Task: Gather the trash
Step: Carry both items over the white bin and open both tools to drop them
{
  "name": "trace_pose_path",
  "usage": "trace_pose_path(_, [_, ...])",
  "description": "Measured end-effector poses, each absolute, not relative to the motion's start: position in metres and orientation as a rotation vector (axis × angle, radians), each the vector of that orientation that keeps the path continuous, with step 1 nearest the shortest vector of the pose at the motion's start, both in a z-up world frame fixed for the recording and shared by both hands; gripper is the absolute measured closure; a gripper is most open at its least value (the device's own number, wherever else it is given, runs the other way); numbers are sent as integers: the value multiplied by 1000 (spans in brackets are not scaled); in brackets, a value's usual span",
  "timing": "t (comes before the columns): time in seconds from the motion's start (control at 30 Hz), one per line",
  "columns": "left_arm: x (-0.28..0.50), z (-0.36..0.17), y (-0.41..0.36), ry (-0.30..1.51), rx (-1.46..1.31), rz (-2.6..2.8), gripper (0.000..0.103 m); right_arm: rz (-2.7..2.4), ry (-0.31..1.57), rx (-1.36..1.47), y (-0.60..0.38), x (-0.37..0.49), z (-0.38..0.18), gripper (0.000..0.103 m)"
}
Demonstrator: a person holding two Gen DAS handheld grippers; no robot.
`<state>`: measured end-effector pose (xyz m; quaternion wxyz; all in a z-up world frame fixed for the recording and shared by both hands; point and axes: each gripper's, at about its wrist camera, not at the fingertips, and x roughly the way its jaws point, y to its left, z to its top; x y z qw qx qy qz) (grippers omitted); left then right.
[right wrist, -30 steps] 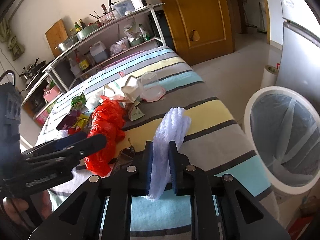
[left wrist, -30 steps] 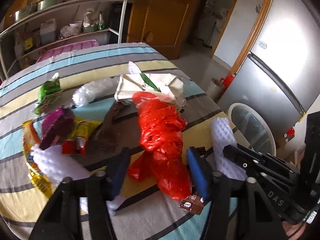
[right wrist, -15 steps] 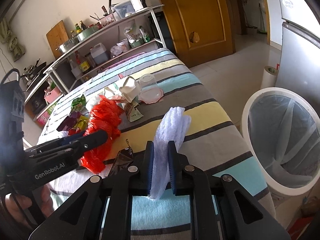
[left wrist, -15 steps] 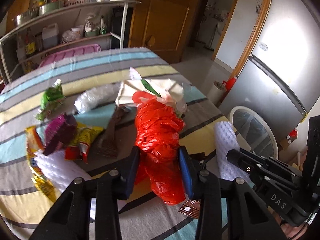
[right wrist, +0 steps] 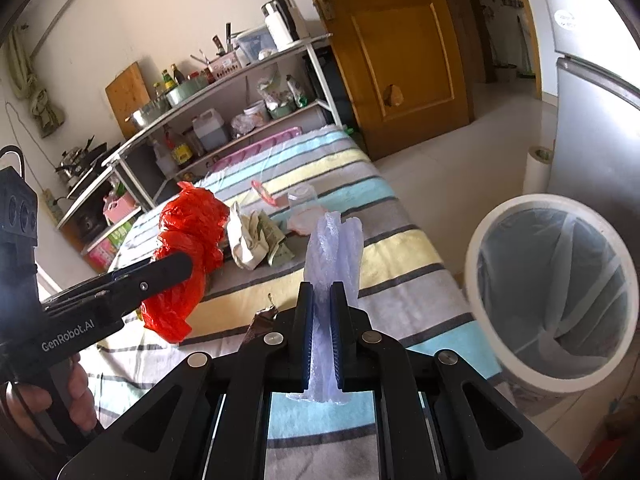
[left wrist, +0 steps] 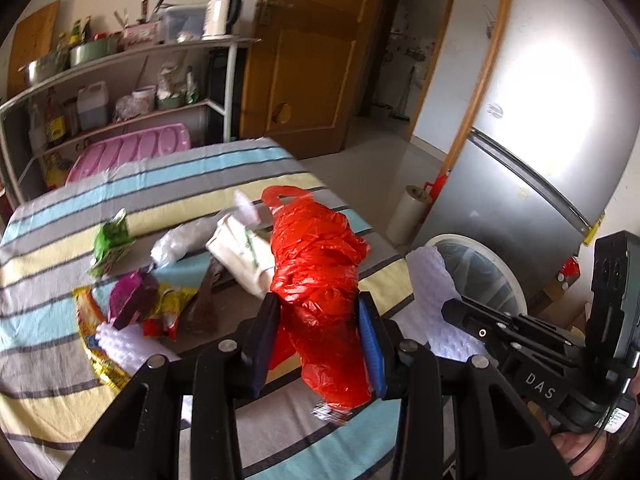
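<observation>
My left gripper [left wrist: 318, 312] is shut on a crumpled red plastic bag [left wrist: 316, 272] and holds it lifted above the striped table [left wrist: 48, 392]. The bag also shows in the right wrist view [right wrist: 188, 240]. My right gripper [right wrist: 321, 300] is shut on a strip of white foam wrap [right wrist: 334, 248], held upright above the table's right side. The foam wrap also shows in the left wrist view [left wrist: 434, 284]. A white round bin [right wrist: 554, 296] with a clear liner stands on the floor to the right of the table.
Loose trash lies on the table: a cream paper bag [left wrist: 240, 252], a green wrapper [left wrist: 112, 240], a purple packet [left wrist: 130, 300], yellow and red wrappers [left wrist: 170, 312], white foam [left wrist: 128, 344], a clear cup [right wrist: 302, 198]. A metal shelf [left wrist: 120, 92] stands behind. A fridge [left wrist: 540, 160] is at right.
My left gripper closed on the red bag and lifted it off the table. My right gripper rose with the foam wrap, and the bin now appears closer.
</observation>
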<state>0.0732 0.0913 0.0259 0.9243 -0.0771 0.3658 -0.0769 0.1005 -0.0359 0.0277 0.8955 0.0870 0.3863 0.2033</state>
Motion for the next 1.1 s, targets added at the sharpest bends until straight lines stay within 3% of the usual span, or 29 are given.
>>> trace_pose_path(0.43, [117, 28, -1, 782, -106, -365, 62, 252, 742, 218, -129, 110, 56, 94])
trace_pose_path(0.8, [156, 2, -99, 881, -31, -503, 62, 84, 814, 210, -208, 139, 31, 94])
trace_pose_path(1.1, [180, -33, -128, 984, -21, -503, 59, 24, 894, 203, -239, 156, -2, 94])
